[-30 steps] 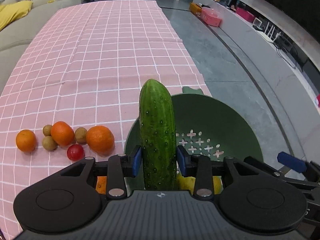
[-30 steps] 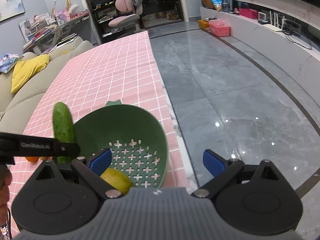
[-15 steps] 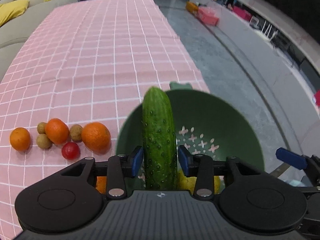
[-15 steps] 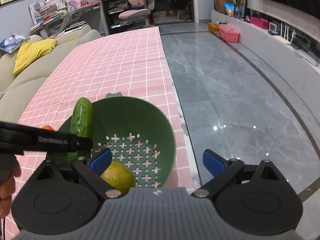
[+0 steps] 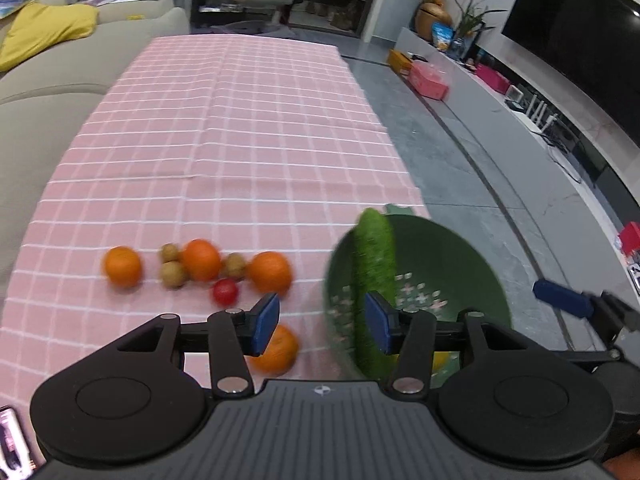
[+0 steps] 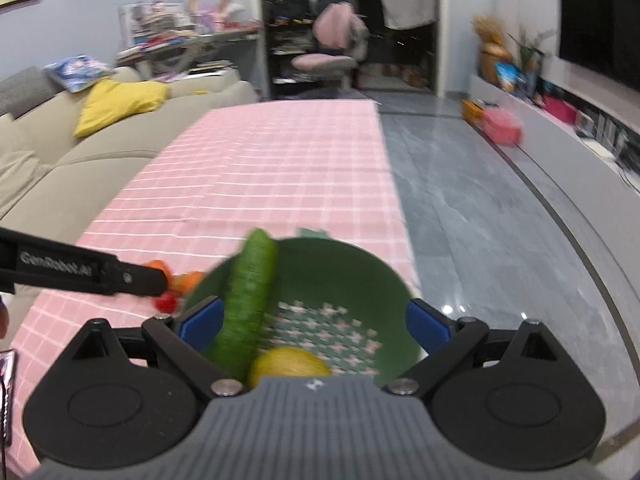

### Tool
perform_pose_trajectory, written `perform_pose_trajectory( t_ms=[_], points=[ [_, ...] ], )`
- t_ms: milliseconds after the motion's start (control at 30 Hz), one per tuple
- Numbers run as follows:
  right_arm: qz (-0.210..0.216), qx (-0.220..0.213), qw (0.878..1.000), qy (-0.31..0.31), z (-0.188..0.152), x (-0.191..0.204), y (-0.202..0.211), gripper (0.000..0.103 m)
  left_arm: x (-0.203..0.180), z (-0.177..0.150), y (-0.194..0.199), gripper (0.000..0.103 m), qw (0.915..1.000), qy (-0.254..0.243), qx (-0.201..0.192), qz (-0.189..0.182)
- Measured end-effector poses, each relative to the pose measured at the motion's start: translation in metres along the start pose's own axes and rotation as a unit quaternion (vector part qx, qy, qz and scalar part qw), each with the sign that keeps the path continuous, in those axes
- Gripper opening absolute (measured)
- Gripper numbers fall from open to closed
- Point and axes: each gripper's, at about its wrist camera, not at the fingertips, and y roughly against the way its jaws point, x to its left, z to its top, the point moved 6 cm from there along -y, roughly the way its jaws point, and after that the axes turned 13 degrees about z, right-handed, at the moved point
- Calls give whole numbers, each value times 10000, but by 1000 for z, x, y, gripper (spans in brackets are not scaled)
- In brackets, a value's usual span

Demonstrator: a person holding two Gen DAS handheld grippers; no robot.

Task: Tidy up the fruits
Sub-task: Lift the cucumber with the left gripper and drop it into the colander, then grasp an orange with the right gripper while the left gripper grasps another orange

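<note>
The cucumber point(image 5: 374, 280) is seen released into the green colander point(image 5: 452, 264), where it leans against the left wall beside a yellow fruit point(image 6: 290, 364). The jaws of the left gripper point(image 5: 322, 326) have just been opening and are spread, with nothing pinched between them. The right gripper point(image 6: 314, 320) is also held wide apart over the colander, empty. The placing step is judged finished; next, one of the oranges point(image 5: 270, 272) on the pink cloth point(image 5: 240, 120) should be approached and grasped.
</note>
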Motion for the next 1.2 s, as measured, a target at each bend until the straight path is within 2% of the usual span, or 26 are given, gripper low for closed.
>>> perform_pose_trajectory(
  t_ms=[233,300,333,467,567,867,1200],
  points=[
    [464,148,9951,859,10,54,-12,85,45,-13,3,58,9997,149,-11,183],
    [573,230,9913,1166,11,71,-18,81,59,-16,2,58,9995,263,4,169],
    [615,282,9892,1304,10,79,-21,75,65,-18,1,58,9994,297,0,149],
    [829,516,9771,1888,9,110,-38,70,89,-22,-1,58,9992,371,-61,104],
    [955,774,9660,2275,5,127,-53,61,106,-24,-6,58,9987,507,-41,89],
    [1009,1751,9252,3212,-23,147,-102,50,129,-38,-34,58,9987,420,273,134],
    [1058,2610,8742,3955,-38,141,-144,49,134,-33,-61,58,9992,250,257,150]
  ],
)
